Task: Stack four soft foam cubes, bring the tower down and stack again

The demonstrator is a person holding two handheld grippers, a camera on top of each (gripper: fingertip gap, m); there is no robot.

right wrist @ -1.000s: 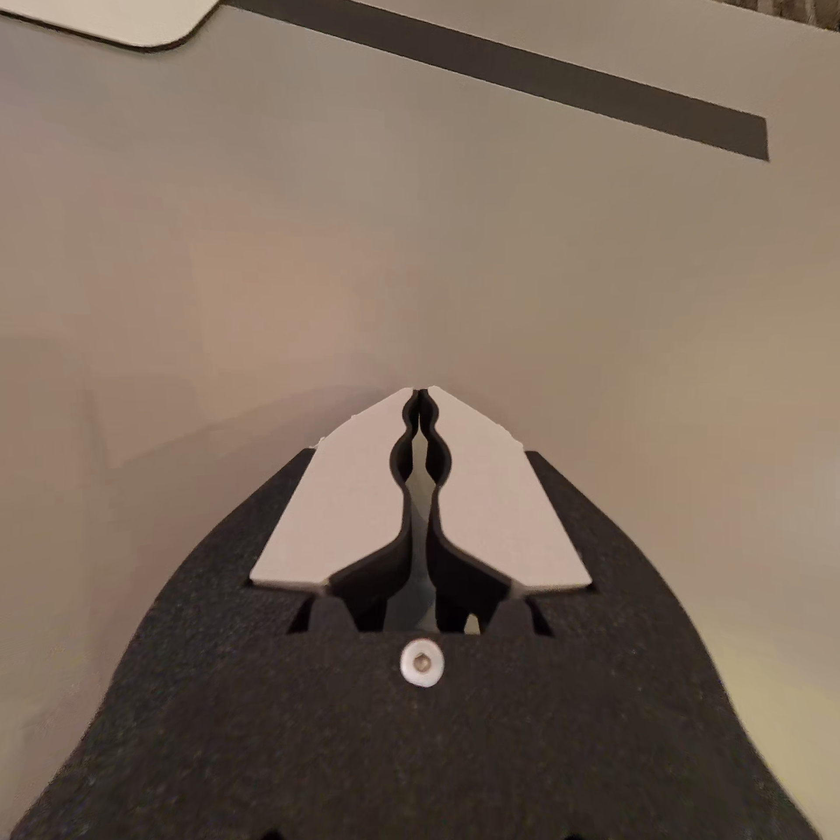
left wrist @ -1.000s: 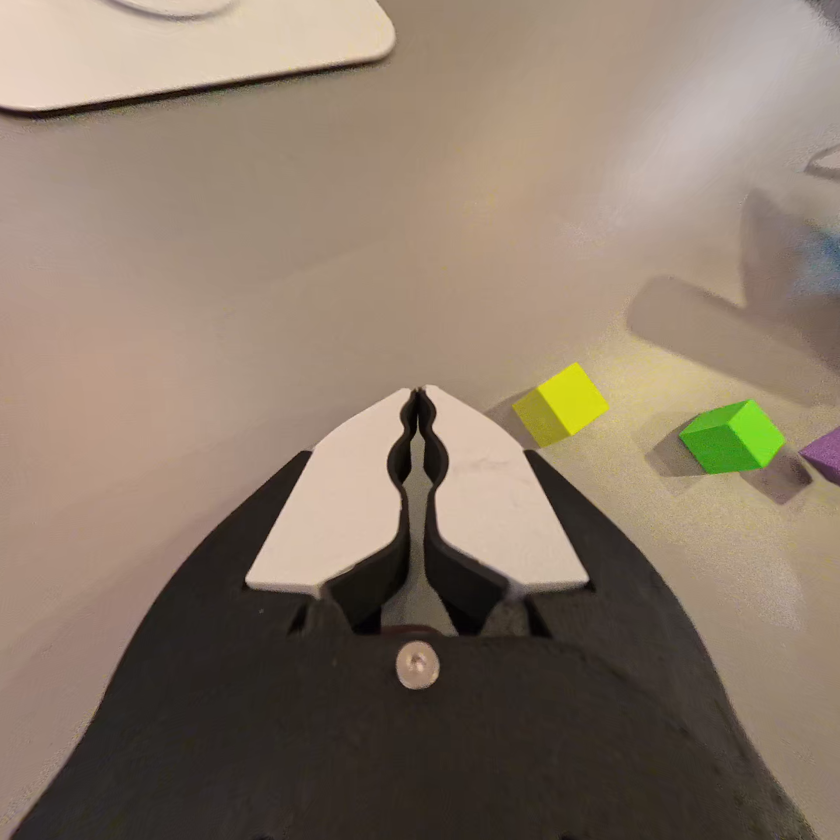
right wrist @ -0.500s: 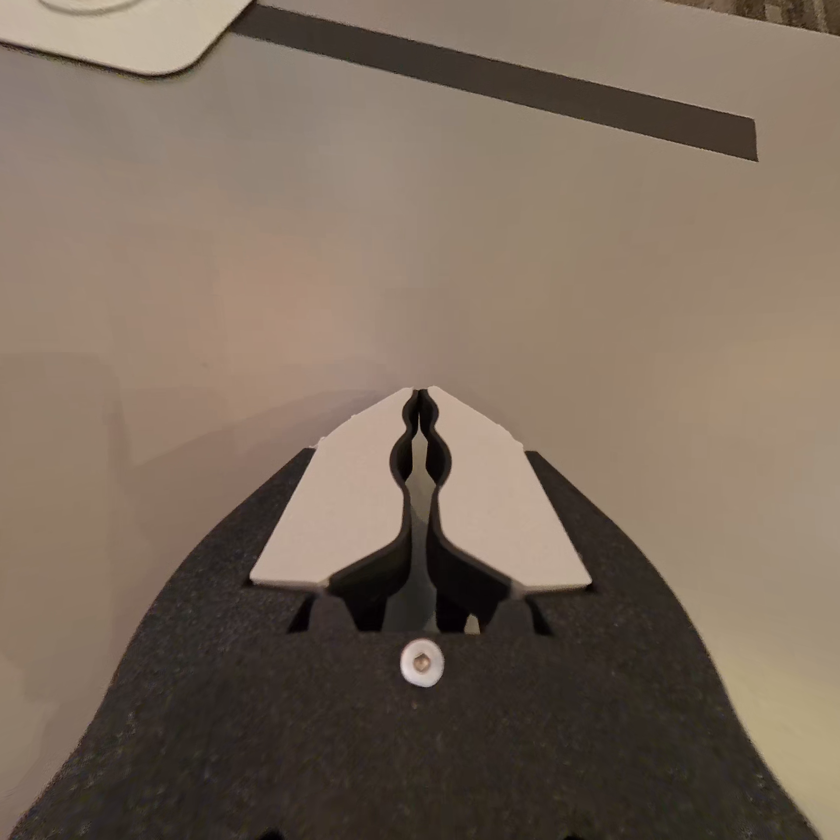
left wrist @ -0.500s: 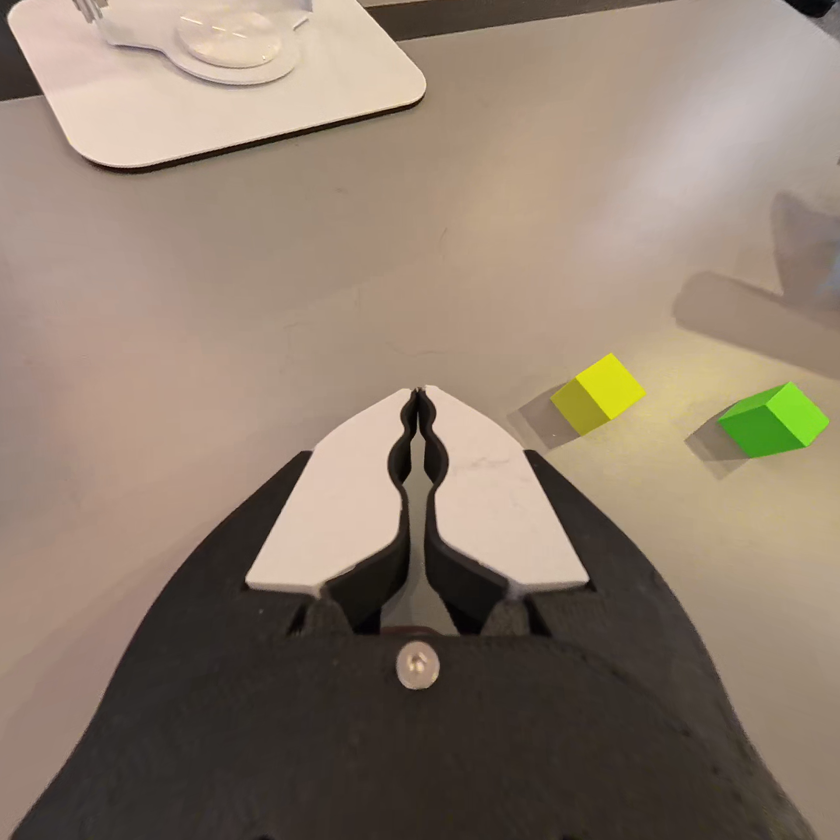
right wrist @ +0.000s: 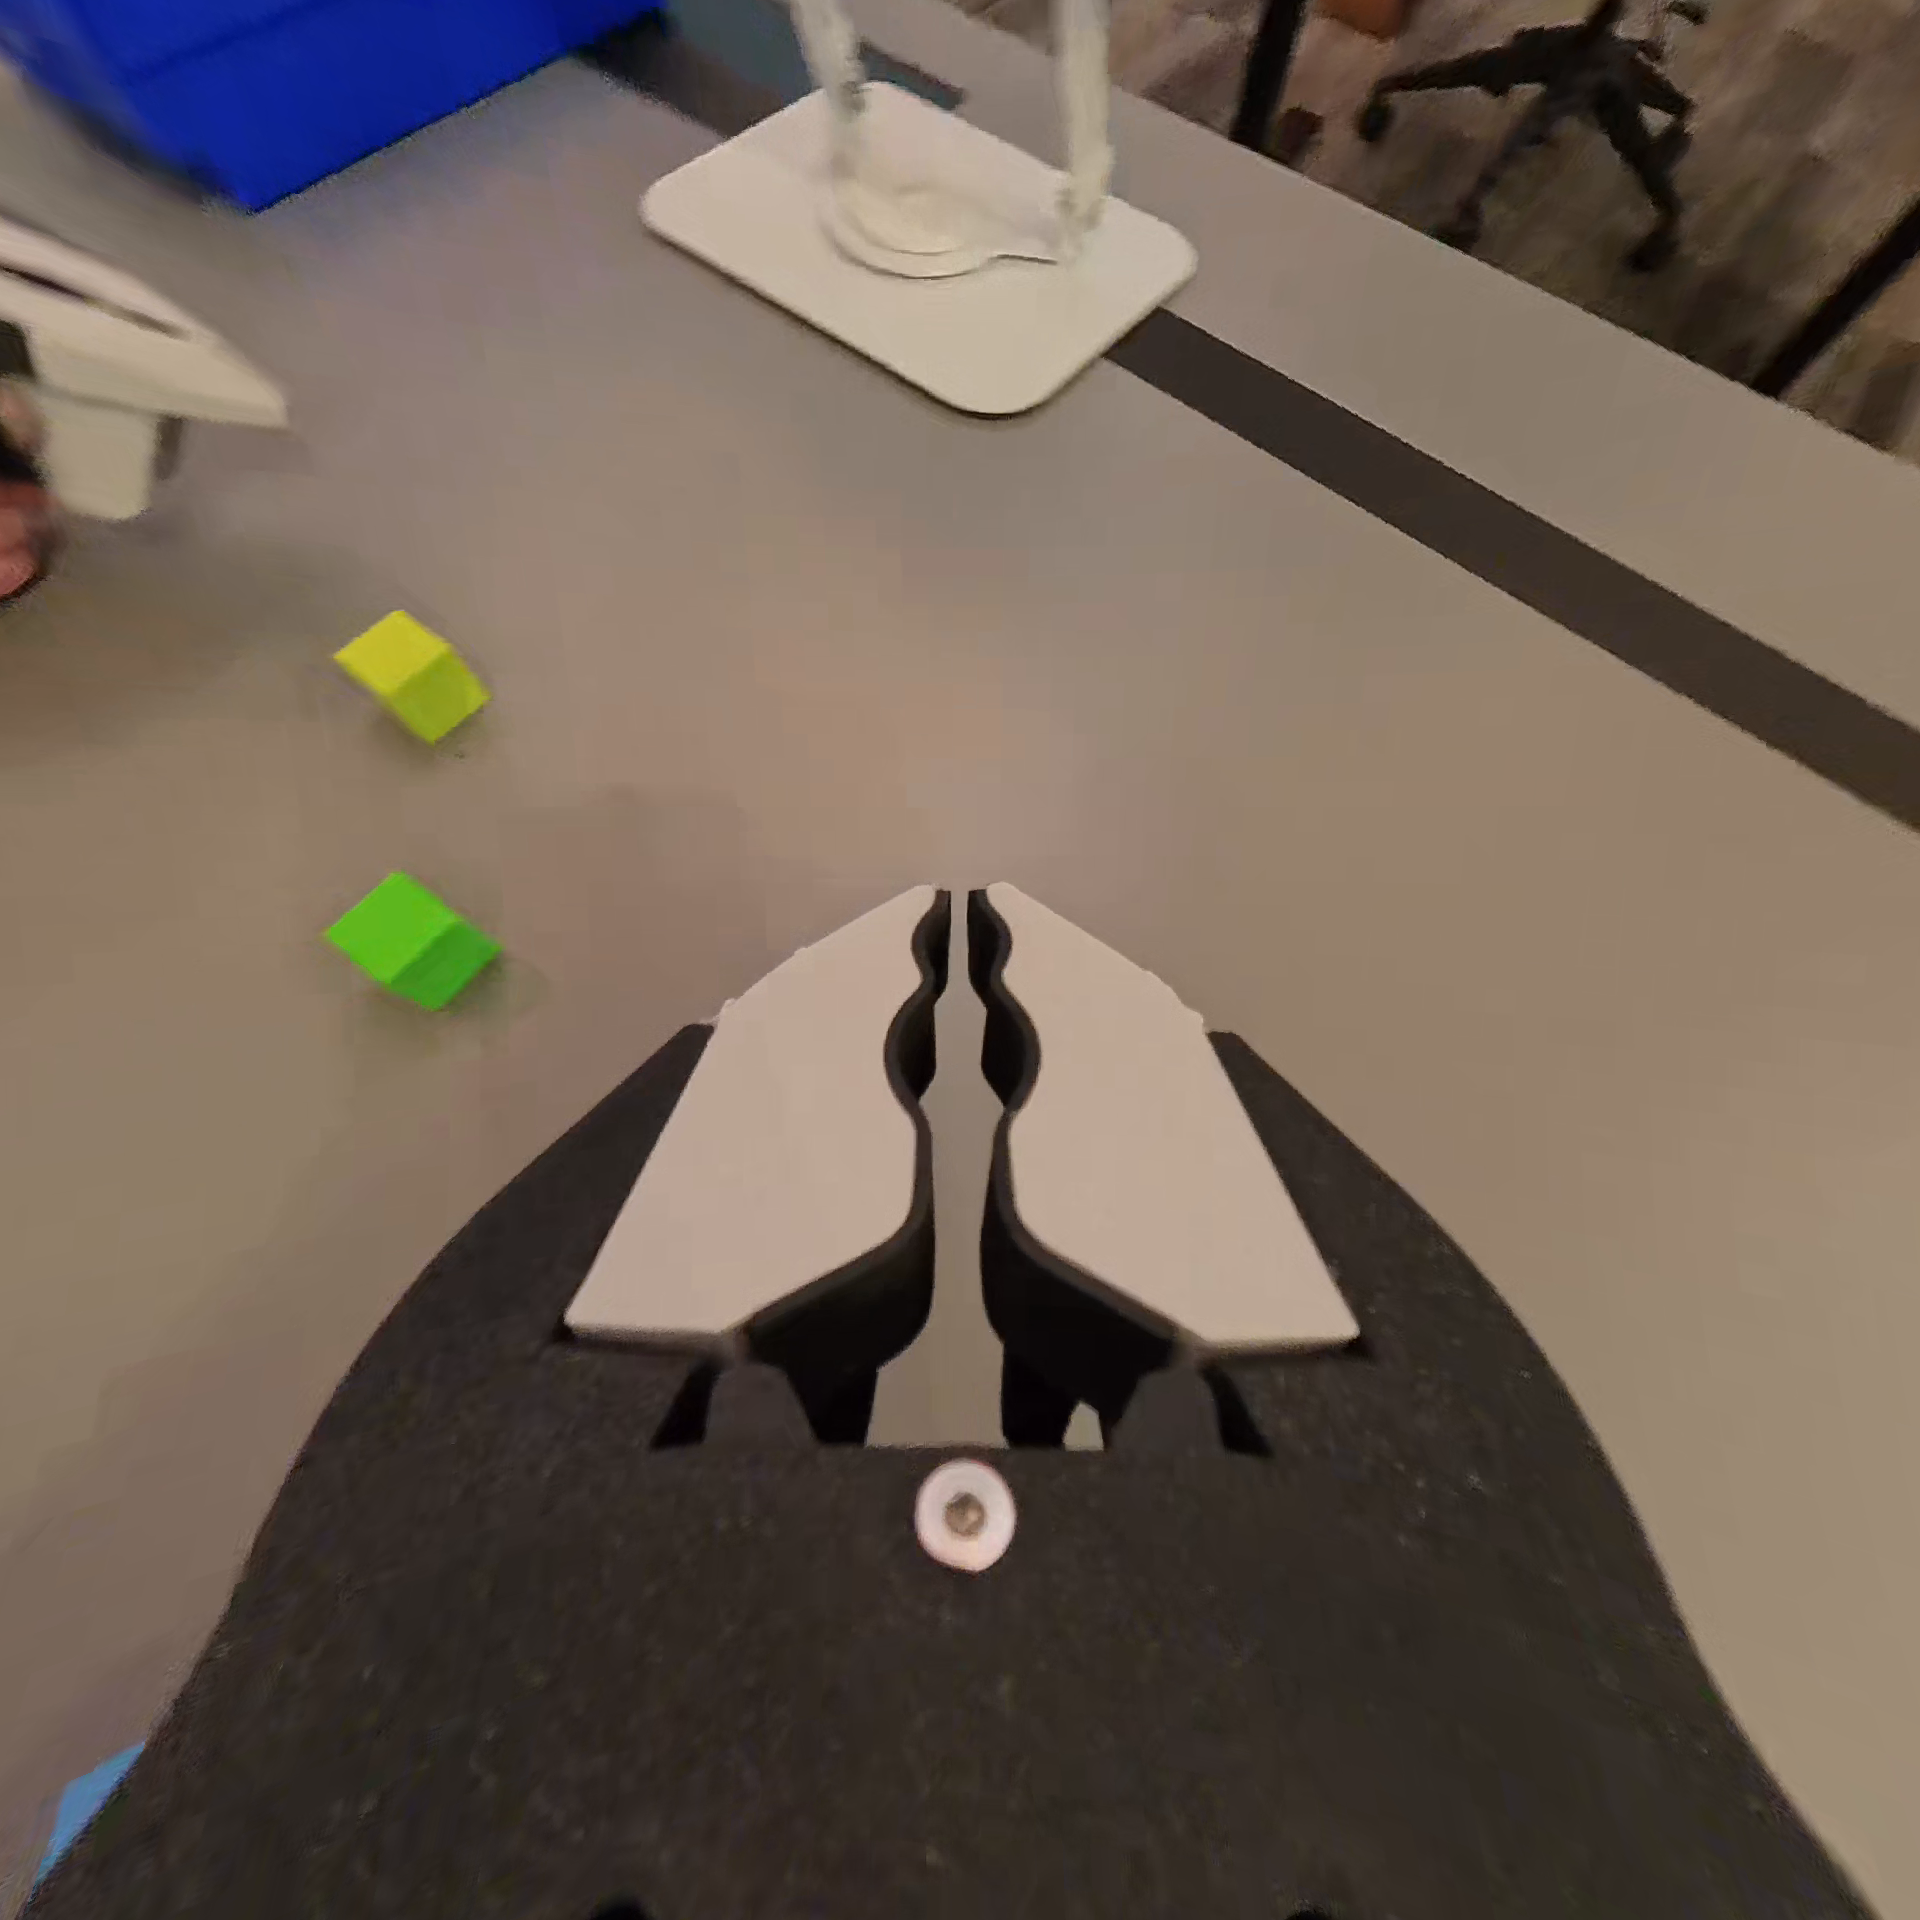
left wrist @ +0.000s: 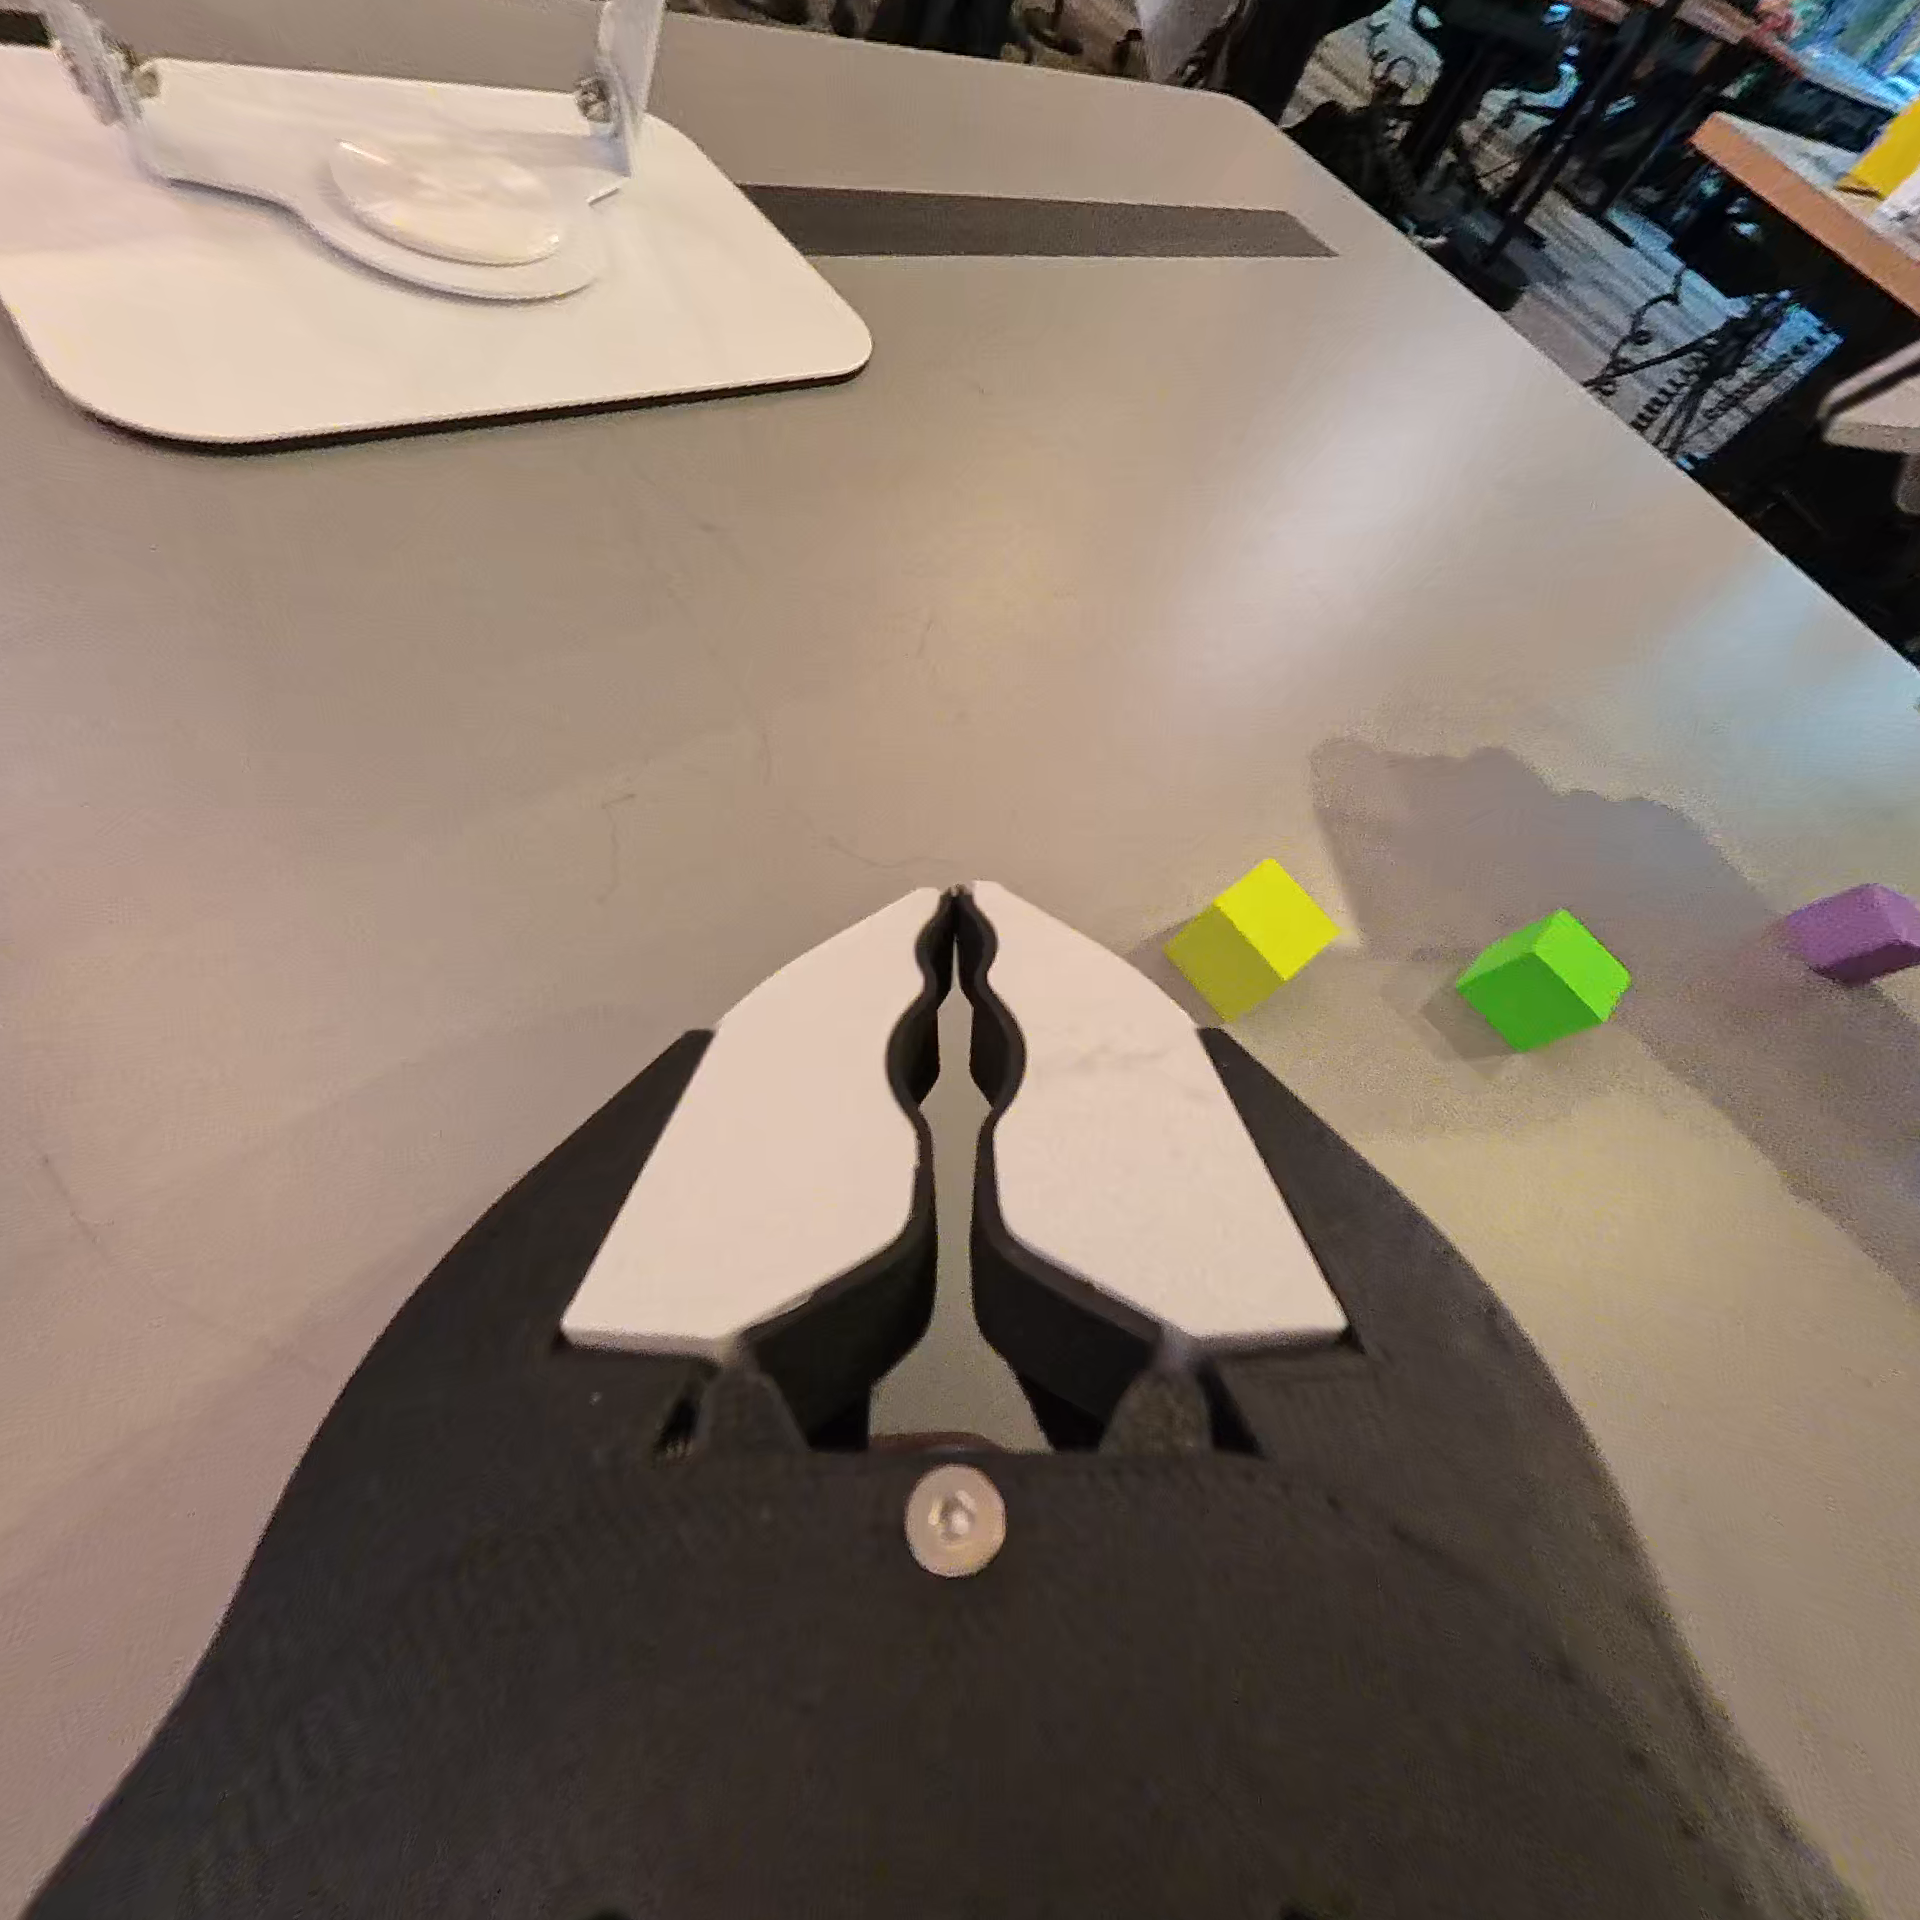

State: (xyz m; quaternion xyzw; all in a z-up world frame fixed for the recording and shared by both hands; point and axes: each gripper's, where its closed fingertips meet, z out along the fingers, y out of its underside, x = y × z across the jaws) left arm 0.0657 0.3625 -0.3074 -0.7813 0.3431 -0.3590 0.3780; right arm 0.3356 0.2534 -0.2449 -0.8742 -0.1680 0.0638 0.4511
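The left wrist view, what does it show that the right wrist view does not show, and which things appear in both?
Only the left wrist view shows the purple cube at its right edge and the left gripper's tips meeting on nothing.

Only the right wrist view shows a blue box at the far left, a blue object in the bottom corner, and the right gripper with a narrow slit between its tips, holding nothing.

Both show the yellow cube, the green cube, the white mat, the dark strip and the grey table. No cubes are stacked.

Three cubes (left wrist: 1252, 935) lie apart on table (left wrist: 727, 644).
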